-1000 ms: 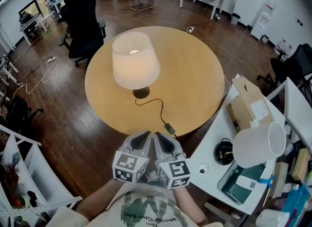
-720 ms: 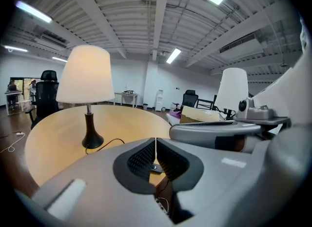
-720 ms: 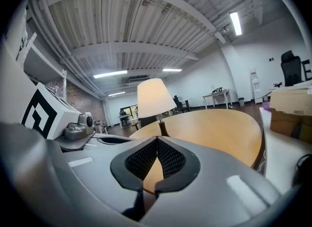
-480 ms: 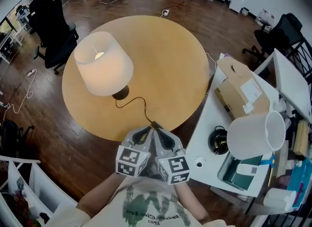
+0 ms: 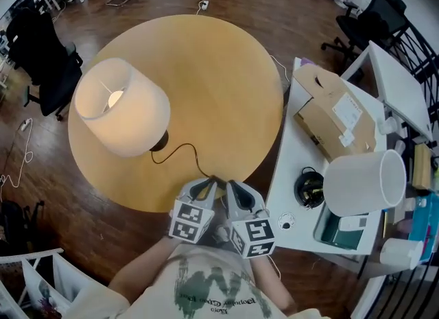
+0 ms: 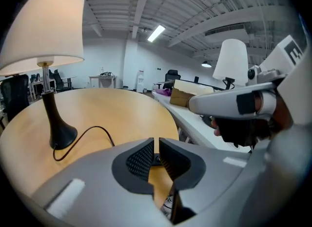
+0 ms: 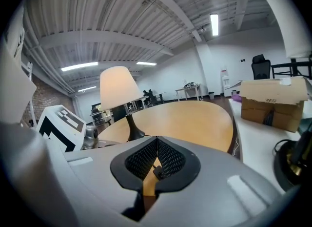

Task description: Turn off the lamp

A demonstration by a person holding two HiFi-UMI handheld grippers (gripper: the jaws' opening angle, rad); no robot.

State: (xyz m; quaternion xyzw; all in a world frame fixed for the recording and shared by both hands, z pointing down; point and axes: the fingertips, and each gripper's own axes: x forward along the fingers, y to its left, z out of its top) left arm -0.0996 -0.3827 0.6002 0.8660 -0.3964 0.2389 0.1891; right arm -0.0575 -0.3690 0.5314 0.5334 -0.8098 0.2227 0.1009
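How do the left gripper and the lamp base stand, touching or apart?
Apart. The left gripper view shows bare table and a loop of cord between the left gripper and the lamp base.

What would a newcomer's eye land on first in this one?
The lit lamp glows at the left of the round table, its cord trailing toward the near edge. There the left gripper and right gripper hover side by side, jaws together. On the white desk to the right are a box and a white shade.
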